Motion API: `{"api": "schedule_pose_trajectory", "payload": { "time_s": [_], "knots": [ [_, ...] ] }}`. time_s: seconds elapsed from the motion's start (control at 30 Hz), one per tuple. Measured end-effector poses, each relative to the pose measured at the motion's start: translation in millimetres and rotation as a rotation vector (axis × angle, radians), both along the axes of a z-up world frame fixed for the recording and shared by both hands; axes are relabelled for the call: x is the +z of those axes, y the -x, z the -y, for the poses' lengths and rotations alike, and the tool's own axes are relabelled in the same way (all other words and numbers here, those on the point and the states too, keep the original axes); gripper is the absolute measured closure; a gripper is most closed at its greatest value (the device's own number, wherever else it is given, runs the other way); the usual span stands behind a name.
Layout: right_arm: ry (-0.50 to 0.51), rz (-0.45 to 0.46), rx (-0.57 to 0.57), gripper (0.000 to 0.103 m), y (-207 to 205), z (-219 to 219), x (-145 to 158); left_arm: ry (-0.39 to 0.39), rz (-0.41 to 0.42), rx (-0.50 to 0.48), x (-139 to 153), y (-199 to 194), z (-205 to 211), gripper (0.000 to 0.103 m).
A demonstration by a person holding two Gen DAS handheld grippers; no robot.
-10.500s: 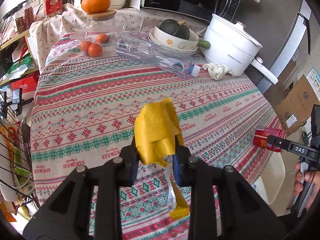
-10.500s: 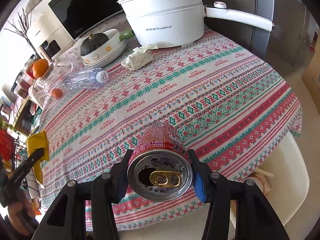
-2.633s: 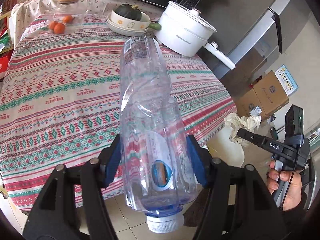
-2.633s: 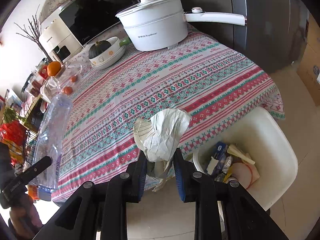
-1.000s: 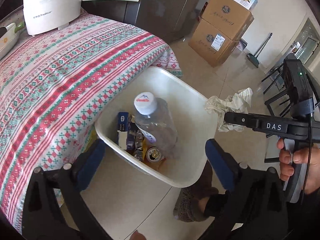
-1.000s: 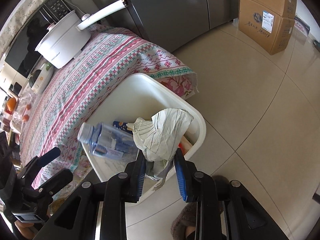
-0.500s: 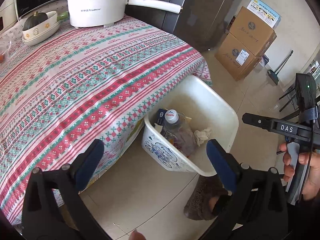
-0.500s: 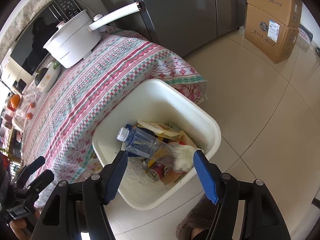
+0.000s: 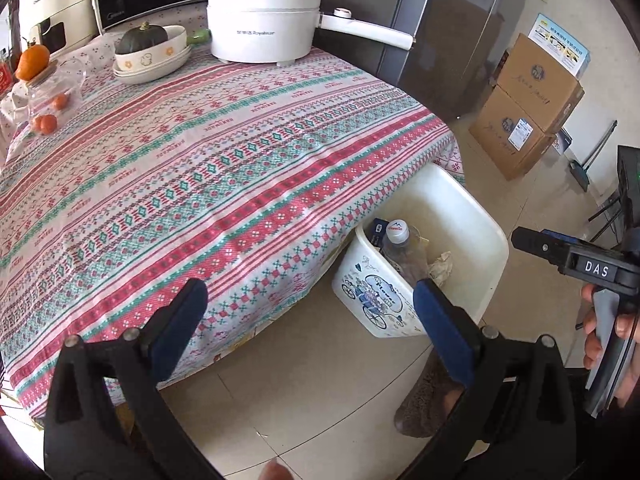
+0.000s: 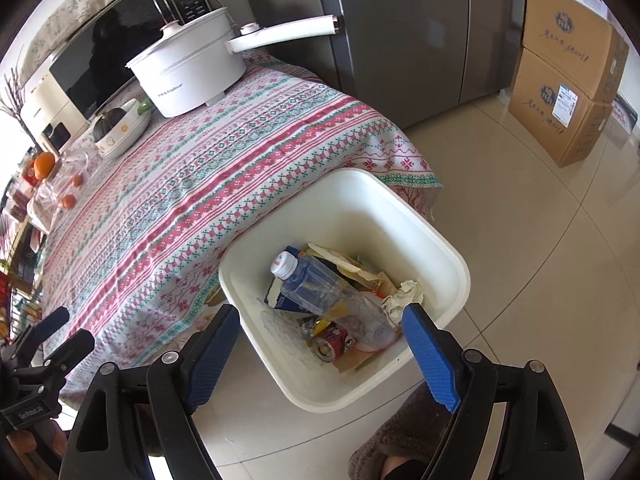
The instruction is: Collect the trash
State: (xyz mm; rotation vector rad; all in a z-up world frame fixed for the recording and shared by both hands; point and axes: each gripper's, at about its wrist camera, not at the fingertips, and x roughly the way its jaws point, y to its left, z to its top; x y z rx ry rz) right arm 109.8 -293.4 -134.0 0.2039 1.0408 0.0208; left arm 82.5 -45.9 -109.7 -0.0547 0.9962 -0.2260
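White plastic, the trash bin (image 10: 404,216) stands on the floor just beside the table's corner, and in the right wrist view it lies at about twelve o'clock from the right gripper (image 10: 326,350), directly under its fingers. This gripper has just been opening; its jaws stand wide apart with nothing between them. Inside the bin the clear bottle (image 10: 320,286) lies with its long axis from ten o'clock, where the cap is, to four o'clock. The crumpled paper (image 10: 402,298) rests at its three o'clock side, and the red can (image 10: 332,342) at six o'clock, with flat wrappers under them. The left gripper (image 9: 310,322) is also spread and empty; from it the bin is at about two o'clock, so the right hand is nearer. On the tablecloth (image 9: 200,168) I see no loose trash, only a white pot (image 9: 264,20), a bowl with a squash (image 9: 150,50) and a glass jar with oranges (image 9: 50,100).
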Motion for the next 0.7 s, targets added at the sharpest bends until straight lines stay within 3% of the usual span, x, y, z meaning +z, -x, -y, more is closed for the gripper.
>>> {"api": "schedule_pose_trajectory", "payload": {
  "time_s": [0.23, 0.3, 0.33, 0.4, 0.7],
  "knots": [
    [0.142, 0.082, 0.087, 0.009, 15, -44, 19, -0.087, 0.089, 0.102, 18, 19, -26, 0.001],
    [0.203, 0.14, 0.082, 0.006, 23, -54, 28, -0.114, 0.115, 0.136, 23, 25, -33, 0.001],
    [0.235, 0.177, 0.075, 0.0, 29, -59, 34, -0.122, 0.126, 0.148, 25, 29, -36, 0.001],
    [0.271, 0.239, 0.075, 0.0, 39, -69, 46, -0.127, 0.146, 0.166, 31, 35, -41, 0.001],
    [0.281, 0.389, 0.108, 0.0, 82, -98, 84, -0.146, 0.242, 0.22, 52, 72, -53, 0.001]
  ]
}}
